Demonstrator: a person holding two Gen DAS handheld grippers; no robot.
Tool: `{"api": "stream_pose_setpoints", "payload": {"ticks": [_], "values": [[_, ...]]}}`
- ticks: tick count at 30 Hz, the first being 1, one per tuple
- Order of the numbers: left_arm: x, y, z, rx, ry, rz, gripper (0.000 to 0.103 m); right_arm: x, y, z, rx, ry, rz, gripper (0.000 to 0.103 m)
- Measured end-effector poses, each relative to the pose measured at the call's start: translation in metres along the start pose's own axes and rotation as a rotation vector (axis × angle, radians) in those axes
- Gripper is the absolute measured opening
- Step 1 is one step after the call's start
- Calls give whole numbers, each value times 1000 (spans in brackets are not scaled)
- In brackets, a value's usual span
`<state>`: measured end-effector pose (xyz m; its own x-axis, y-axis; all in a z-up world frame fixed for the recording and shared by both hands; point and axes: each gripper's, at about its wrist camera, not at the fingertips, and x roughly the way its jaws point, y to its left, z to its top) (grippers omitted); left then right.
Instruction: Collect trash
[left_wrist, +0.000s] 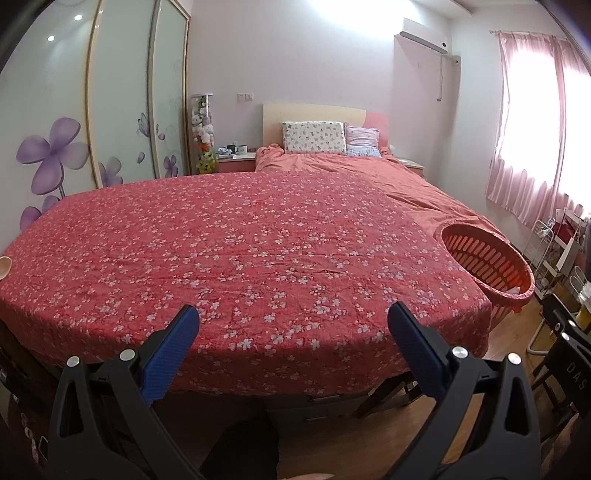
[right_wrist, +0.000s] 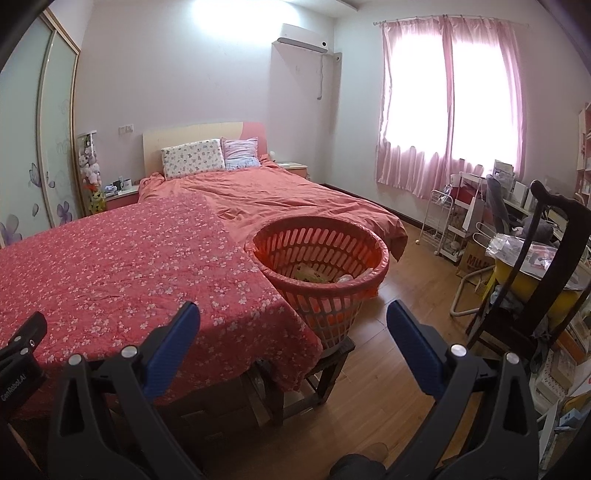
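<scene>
— While both wrist views look across the bed, what do you have?

— I see my left gripper spread wide, nothing between its blue pads, hanging over the near edge of the flowered cover at the bottom of the frame.

— And the right?

— My right gripper is just as wide and empty, low in its frame, with the cover's corner under its left pad and wood floor under the other.

— Where is the basket?

— Centre of the right view: the orange basket stands on a dark stool, touching the cover's corner. Some pale trash lies in its bottom. In the left view the basket sits at the right edge.

— Any trash on the bed?

— I can make out none on the cover. Two pillows lean on the headboard in the upper left.
</scene>
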<state>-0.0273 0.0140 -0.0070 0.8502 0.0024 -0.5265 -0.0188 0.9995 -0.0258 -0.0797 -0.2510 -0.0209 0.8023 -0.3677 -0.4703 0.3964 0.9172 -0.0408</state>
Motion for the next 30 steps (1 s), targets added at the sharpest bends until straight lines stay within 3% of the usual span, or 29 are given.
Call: {"api": "stream_pose_setpoints", "payload": {"ticks": [30], "values": [[-4,5,5,-18,-13,-2,101,3,3,-2,-2,2,10,99]]}}
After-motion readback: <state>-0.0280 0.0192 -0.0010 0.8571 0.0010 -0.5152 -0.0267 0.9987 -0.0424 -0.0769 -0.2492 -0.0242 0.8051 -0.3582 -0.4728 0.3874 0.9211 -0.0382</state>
